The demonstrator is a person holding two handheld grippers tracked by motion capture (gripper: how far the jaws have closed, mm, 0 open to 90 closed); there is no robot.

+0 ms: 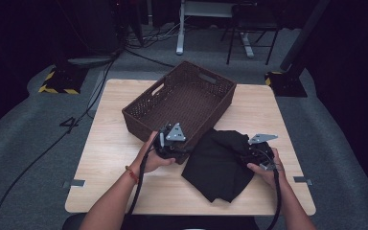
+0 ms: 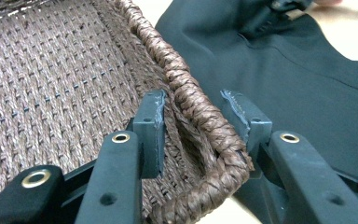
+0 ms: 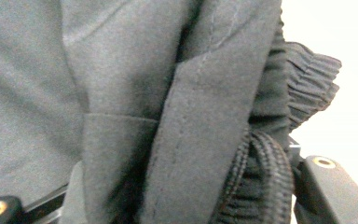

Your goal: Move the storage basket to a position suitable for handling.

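Steadying the woven basket (image 1: 182, 98) seems to be the job of the left gripper (image 1: 171, 143): in the left gripper view its two jaws stand apart, one inside the basket wall and one outside, with the braided rim (image 2: 200, 116) between them but not yet pinched. The right gripper (image 1: 258, 152) works on the black garment (image 1: 218, 165). In the right gripper view the fabric bunches between the jaws and an elastic, ribbed waistband (image 3: 303, 79) sits against the right jaw, so I judge that it grips the cloth, though the pads are hidden under the folds.

I judge the step in hand as taking hold of the garment in order to put it into the basket. The next move calls for a firm hold on the rim, then lifting the cloth high enough to pass over the near wall.

The garment is dark, soft and loosely folded. It lies on the light wooden table (image 1: 110, 143), just beside the basket's near right corner and touching it. The basket is brown, rectangular and has nothing in it.
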